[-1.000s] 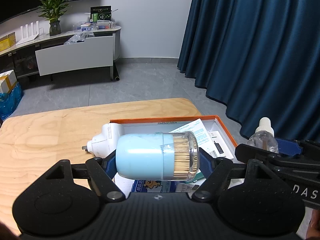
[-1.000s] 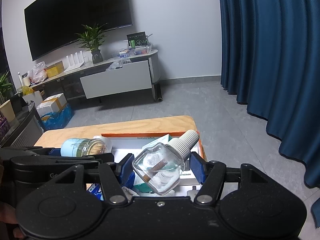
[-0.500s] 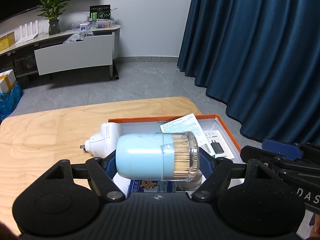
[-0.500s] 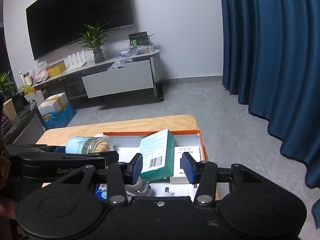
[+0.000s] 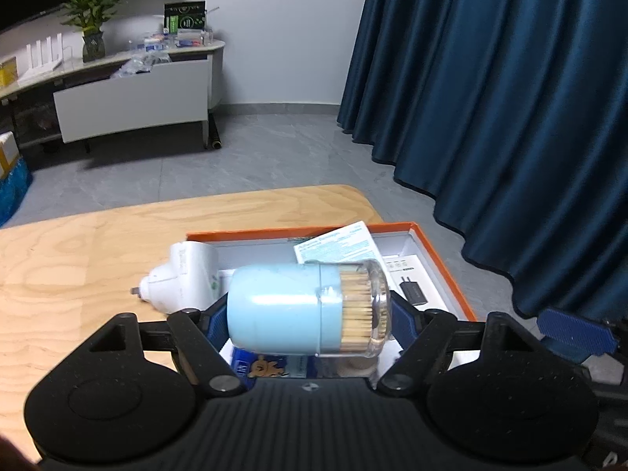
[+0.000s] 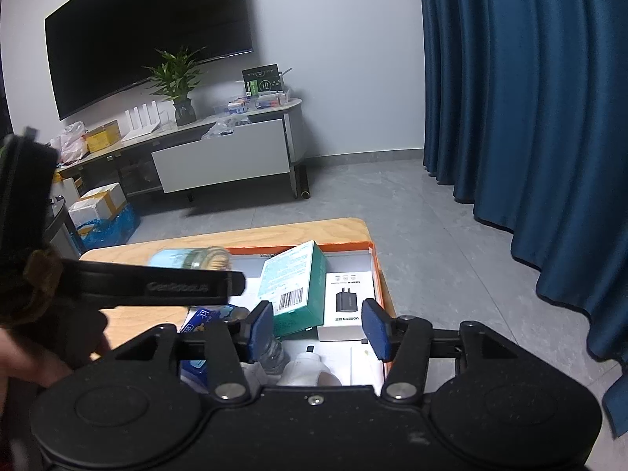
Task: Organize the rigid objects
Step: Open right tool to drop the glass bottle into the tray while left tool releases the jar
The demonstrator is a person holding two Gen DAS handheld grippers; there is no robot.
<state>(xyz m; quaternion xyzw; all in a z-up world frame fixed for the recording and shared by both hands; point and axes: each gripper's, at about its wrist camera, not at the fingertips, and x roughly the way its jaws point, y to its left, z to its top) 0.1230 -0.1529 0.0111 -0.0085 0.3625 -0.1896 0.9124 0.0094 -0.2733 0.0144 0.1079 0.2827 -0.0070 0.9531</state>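
- While the left gripper (image 5: 310, 314) stays clamped on a pale blue toothpick jar (image 5: 310, 310), holding it sideways low in the centre of the left wrist view, the jar hangs above the near end of an orange-rimmed box (image 5: 439, 259).
- The right gripper (image 6: 318, 327) has just been opening; its blue pads (image 6: 375, 327) now stand apart with nothing pressed between them, low in the centre of the right wrist view.
- A second ago those pads held a small clear bottle with a white cap; that grip is gone, and a white cap and a clear shape lie in the box just under the pads, though it is too blurred to confirm it is the same bottle.
- Just beyond the right pads, a green carton (image 6: 298, 286) leans inside the box beside a white charger box (image 6: 345, 302).
- A white plug-in device (image 5: 184, 278) lies at the box's left edge, partly over the wooden table (image 5: 98, 243).
- Judgement: one item appears delivered; the jar likely goes in next, and space inside looks tight.
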